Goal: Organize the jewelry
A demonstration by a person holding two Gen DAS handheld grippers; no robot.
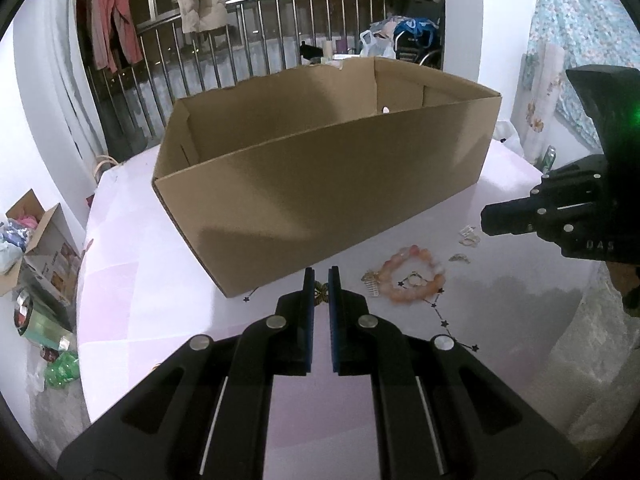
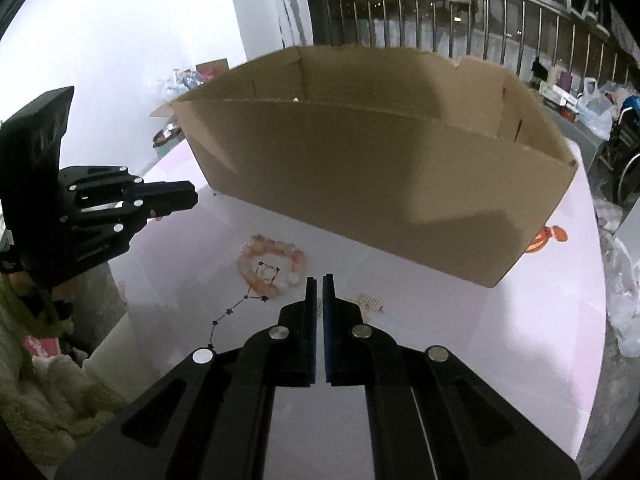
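- The box (image 1: 320,184) stands open-topped across the far half of the table (image 1: 132,300), its long near wall facing both grippers; it looks like the place the jewelry is meant to go.
- The box's floor is hidden behind that wall, so I cannot tell what it already holds.
- The left gripper (image 1: 321,276) hangs just before the box's near left corner, jaws nearly together. A small gold piece (image 1: 320,293) shows in the slit between the pads, seemingly pinched there, though it could be lying on the table below them.
- The right gripper (image 2: 319,286) has its jaws fully closed over the table nearer the box's right end. A thin item may be caught at its tips, but the pictures do not show one.
- The bead bracelet (image 1: 412,276) lies loose on the table between the two grippers, near the box wall, with a ring (image 1: 414,279) inside its loop.
- A star chain (image 2: 236,312) trails from the bracelet toward the table's near edge.
- A gold comb clip (image 2: 370,303) lies just right of the right gripper's tips; two clear pieces (image 1: 469,237) sit further right.
- Most pieces are still outside the box, so the sorting looks early.
- Judged from this, each gripper needs to clear the high near wall before releasing anything.
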